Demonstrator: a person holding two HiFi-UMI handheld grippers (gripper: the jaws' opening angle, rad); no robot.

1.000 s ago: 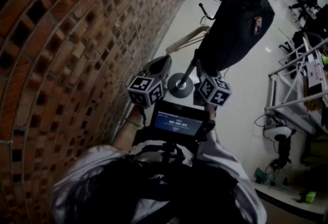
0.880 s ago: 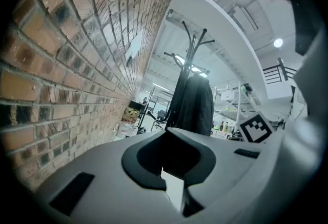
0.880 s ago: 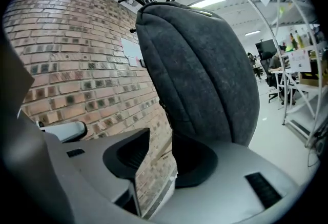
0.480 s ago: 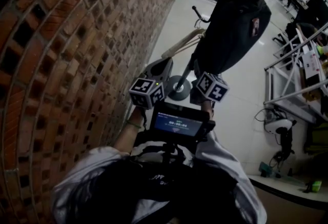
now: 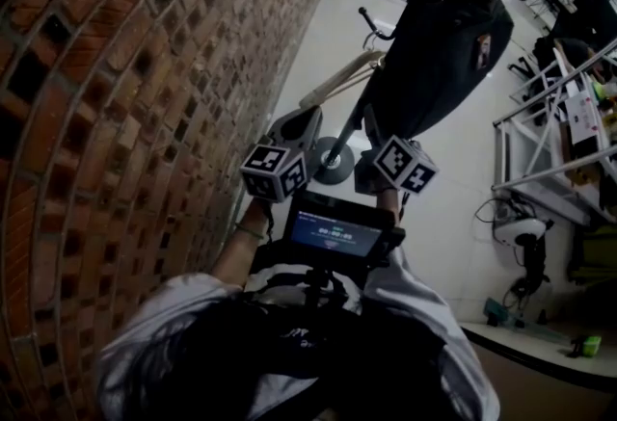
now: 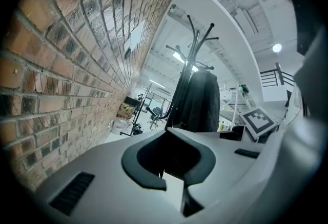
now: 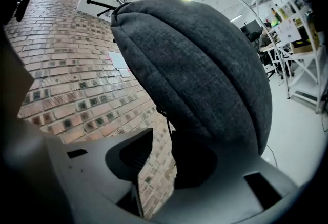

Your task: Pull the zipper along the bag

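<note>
The right gripper (image 7: pixel 160 156) closes on the underside of a dark grey bag (image 7: pixel 195 64), its jaws still apart and pressing on nothing. Between them, just ahead of the pads, dangles a small dark tab that may be the zipper pull (image 7: pixel 165 118), though it is too dim against the fabric to be sure. The bag bulges directly above and ahead of this gripper, with the brick wall (image 7: pixel 66 79) behind it and to its left.

The left gripper (image 6: pixel 174 177) waits with its jaws parted and empty. The bag is well ahead of it, hanging from a coat rack (image 6: pixel 197 43).

By the look of things the job has barely begun: no grip is made, nothing visibly drawn along the seam, and the whole pull remains.

Only the right gripper view shows the tab and how near the jaws are to it. The left gripper view alone shows the rack's hooks and the bag full length. The head view places both grippers side by side below the bag, above a small screen, and shows the rack's round foot.
</note>
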